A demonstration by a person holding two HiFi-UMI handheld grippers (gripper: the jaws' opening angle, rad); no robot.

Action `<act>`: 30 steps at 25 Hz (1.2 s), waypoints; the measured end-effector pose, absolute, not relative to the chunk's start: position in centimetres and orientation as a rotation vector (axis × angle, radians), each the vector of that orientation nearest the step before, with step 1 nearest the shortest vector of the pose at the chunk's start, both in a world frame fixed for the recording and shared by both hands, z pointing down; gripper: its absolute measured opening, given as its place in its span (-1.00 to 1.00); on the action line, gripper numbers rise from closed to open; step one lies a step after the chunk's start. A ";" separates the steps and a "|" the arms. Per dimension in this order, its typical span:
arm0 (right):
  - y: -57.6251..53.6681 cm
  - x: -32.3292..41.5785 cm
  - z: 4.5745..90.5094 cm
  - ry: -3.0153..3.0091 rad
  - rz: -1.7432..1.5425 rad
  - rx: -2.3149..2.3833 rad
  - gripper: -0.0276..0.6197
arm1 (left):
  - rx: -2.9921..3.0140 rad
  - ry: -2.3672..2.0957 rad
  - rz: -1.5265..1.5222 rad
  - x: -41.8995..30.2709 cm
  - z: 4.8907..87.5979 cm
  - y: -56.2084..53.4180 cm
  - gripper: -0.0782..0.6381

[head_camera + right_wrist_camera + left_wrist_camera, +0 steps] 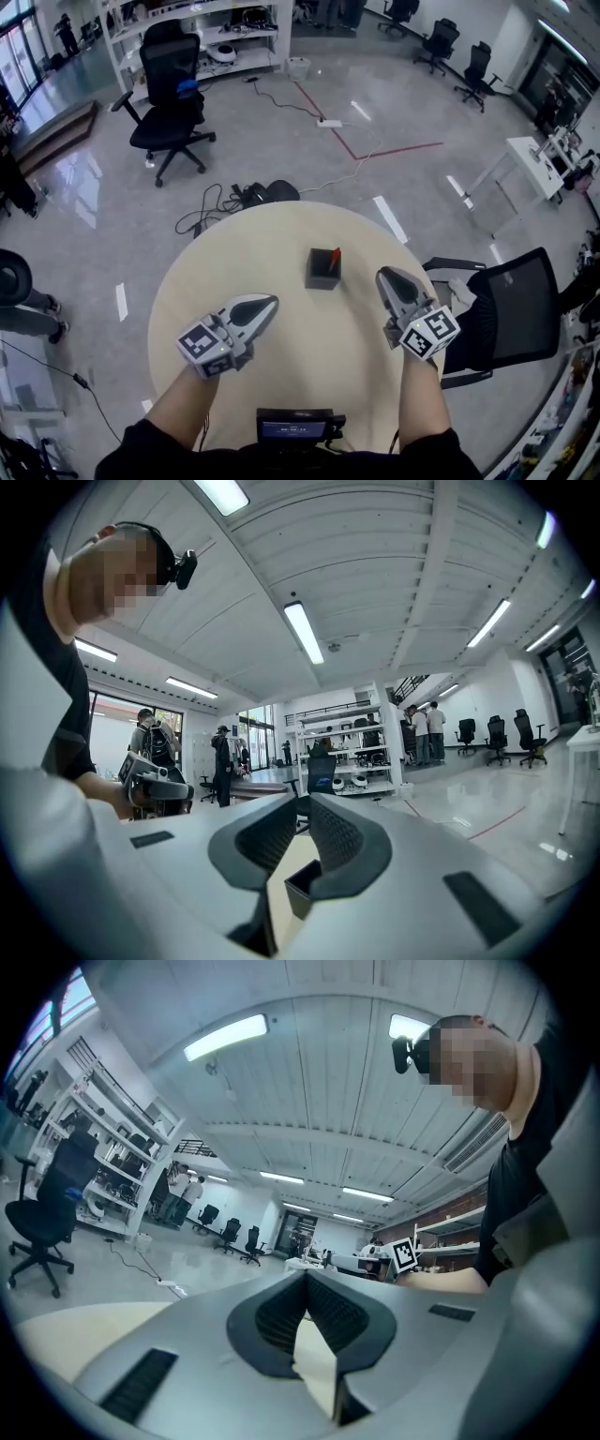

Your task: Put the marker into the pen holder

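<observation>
Apparently the red marker [335, 258] already stands in the black square pen holder [322, 272], near the middle of the round pale wooden counter [281, 234]. It leans toward the holder's right side, with only its upper end showing above the rim.

The left hand-held gripper [274, 301] rests low over the counter, well apart from the holder on its near left. In the left gripper view its ribbed pads meet at the tips [305, 1277], clenched with nothing between them but bare counter. The right hand-held gripper [382, 274] sits nearer, just to the right of the holder. Its jaws are likewise drawn together and empty [302, 803], and a corner of the pen holder [305, 888] shows beyond them.

By the look of it, the task is as good as done.

As for handling, the marker is likely light and stiff, with a smooth plastic barrel that could slide or twist between flat pads. If it needed reseating, the sound place to grip would be squarely across the exposed upper barrel, with moderate pressure and a straight lift.

The holder looks small and light with nothing fixing it down, so a sideways nudge might push or tip it. The free gripper could steady its outer wall.
</observation>
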State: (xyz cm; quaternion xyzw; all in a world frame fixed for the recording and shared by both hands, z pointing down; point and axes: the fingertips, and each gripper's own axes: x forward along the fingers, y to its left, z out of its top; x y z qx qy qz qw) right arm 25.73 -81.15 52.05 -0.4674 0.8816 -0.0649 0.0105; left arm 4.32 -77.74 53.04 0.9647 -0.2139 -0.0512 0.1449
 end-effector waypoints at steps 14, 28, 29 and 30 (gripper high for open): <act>-67.2 23.1 42.1 2.685 -0.177 -1.520 -0.91 | 2.861 -0.548 -0.168 -2.1 45.6 -66.4 -0.80; -53.3 26.9 36.4 2.648 -0.221 -1.432 -0.91 | 2.873 -0.674 -0.251 -2.9 37.4 -53.2 -0.80; -52.2 27.7 36.4 2.659 -0.225 -1.414 -0.91 | 2.867 -0.690 -0.267 -2.0 37.2 -51.7 -0.80; -51.2 28.4 36.6 2.672 -0.232 -1.393 -0.91 | 2.865 -0.706 -0.275 -1.0 37.1 -50.1 -0.80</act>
